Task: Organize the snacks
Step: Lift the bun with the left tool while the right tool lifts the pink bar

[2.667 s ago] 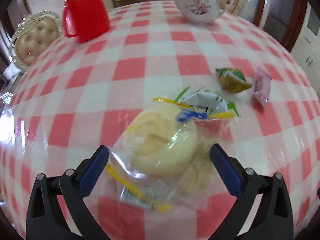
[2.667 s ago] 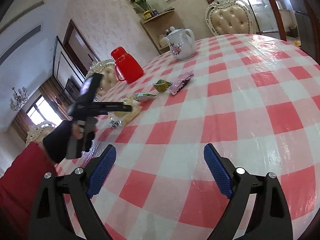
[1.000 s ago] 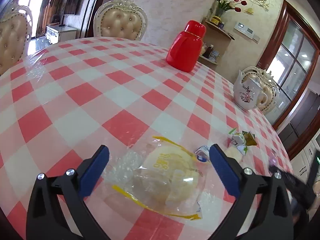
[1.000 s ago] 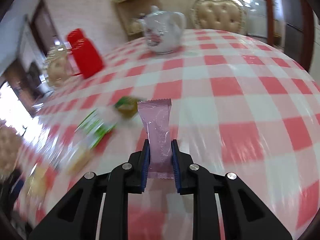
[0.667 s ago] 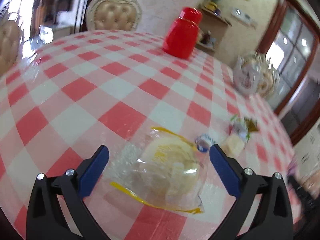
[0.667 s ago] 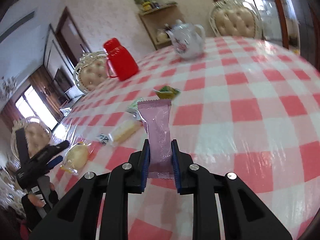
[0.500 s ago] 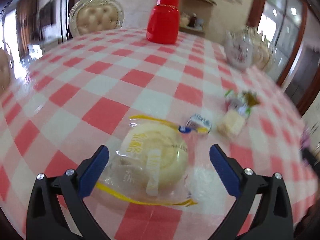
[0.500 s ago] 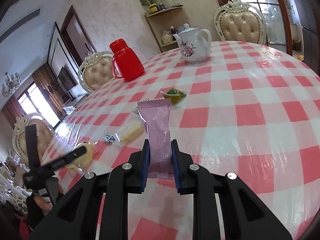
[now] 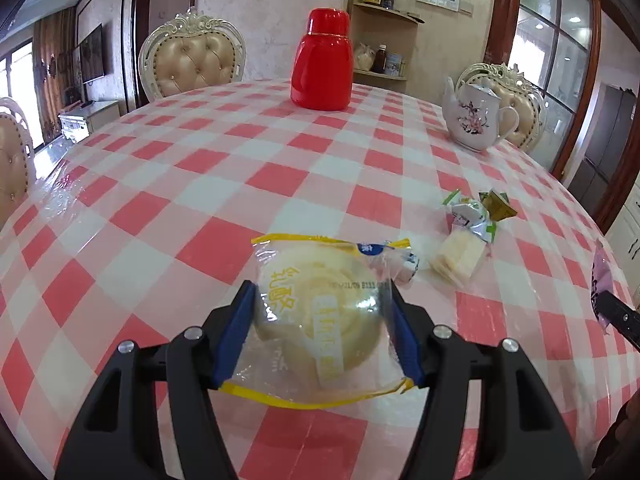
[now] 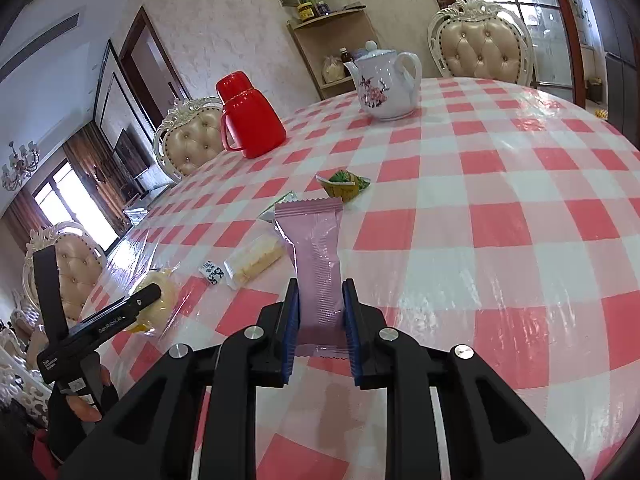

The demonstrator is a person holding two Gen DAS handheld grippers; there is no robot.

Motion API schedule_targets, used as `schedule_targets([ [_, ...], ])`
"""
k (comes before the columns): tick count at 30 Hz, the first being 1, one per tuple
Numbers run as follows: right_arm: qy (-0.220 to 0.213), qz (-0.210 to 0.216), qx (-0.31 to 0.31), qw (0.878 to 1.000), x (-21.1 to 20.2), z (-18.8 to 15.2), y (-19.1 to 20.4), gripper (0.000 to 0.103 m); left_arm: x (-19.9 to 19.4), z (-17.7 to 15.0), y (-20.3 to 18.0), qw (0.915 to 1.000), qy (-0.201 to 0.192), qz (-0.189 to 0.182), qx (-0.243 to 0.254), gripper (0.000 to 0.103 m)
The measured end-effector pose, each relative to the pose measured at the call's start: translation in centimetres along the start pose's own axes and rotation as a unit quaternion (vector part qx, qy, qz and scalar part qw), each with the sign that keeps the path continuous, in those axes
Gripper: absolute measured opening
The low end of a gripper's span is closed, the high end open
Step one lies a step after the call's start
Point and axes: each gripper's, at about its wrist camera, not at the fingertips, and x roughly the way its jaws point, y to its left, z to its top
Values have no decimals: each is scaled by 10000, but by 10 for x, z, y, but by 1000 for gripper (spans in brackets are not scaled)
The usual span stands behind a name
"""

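Observation:
My left gripper (image 9: pixel 320 308) is shut on a round yellow cake in a clear wrapper (image 9: pixel 320 312) and holds it just over the checked tablecloth (image 9: pixel 200 168). My right gripper (image 10: pixel 319 300) is shut on a pink snack packet (image 10: pixel 316 252), held upright above the table. A clear pack of pale biscuits (image 9: pixel 460 256) lies right of the cake, with a green-white packet (image 9: pixel 468 216) and a gold-green packet (image 9: pixel 496 204) behind it. In the right wrist view the biscuits (image 10: pixel 256 260), the gold-green packet (image 10: pixel 344 184) and the left gripper with the cake (image 10: pixel 156 300) lie ahead and to the left.
A red thermos jug (image 9: pixel 322 68) stands at the far middle and a white flowered teapot (image 9: pixel 476 120) at the far right. A small blue-white sachet (image 10: pixel 211 272) lies beside the biscuits. Cream upholstered chairs (image 9: pixel 192 60) ring the round table.
My left gripper has closed from wide open onto the wrapped cake. My right gripper still holds the pink packet and has swung a little to face the table's middle.

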Motion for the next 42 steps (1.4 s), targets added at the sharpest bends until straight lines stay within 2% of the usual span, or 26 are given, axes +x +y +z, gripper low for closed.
schedule_targets([
  [7,-98,109,137,9998,-10,-6,-2,21,-21,2,-34,9987,-246,219,385,63],
  [13,-143,225,216,9994,-31,-23,-1,21,-45,-16,-67,9984,-291,80,483,63],
  [19,-235,289,430,9984,-65,-47,-4,21,-73,-41,-84,9993,-165,-151,304,63],
  [28,-322,283,252,9988,-113,-79,7,21,-114,-81,-91,9989,90,-452,92,63],
  [37,-141,267,-3,9995,-137,-113,21,21,-154,-121,-84,9979,276,-557,192,63],
  [42,-50,358,-248,9990,-150,-132,40,21,-179,-140,-77,9975,249,-580,330,63],
])
